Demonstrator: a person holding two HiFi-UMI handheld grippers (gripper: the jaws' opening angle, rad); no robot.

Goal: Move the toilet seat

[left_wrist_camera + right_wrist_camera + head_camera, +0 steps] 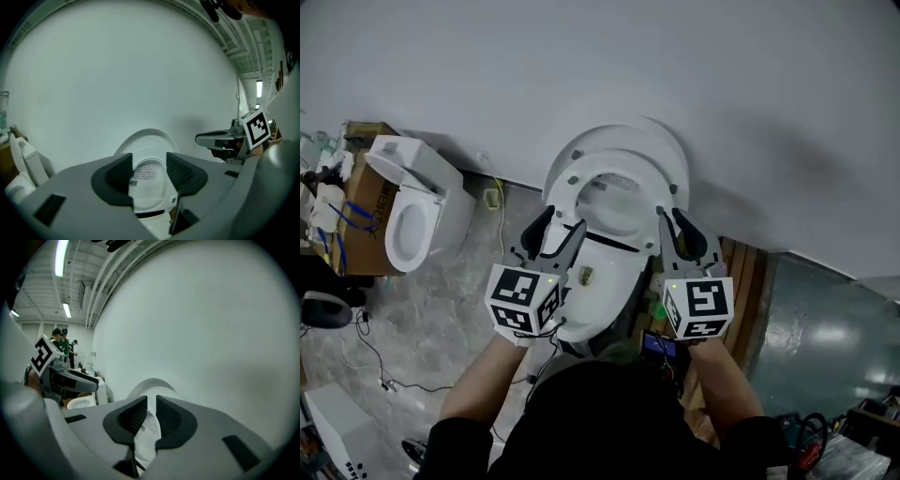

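Note:
A white toilet (602,272) stands against the wall with its seat (570,187) raised and leaning on the upright lid (628,136). A label shows through the seat ring. My left gripper (560,228) hovers at the seat's lower left, jaws wide apart with nothing between them; in the left gripper view the left gripper (149,171) frames the raised seat (150,157) beyond. My right gripper (672,217) is by the seat's lower right edge. In the right gripper view the right gripper (151,411) leaves only a narrow gap, and the labelled white surface (151,425) shows through it.
A second white toilet (408,211) and a cardboard box (358,192) stand at the left. Cables (384,370) trail over the marble floor. Wooden boards (748,272) lie right of the toilet. The white wall (694,75) is just behind. People (61,341) stand far off.

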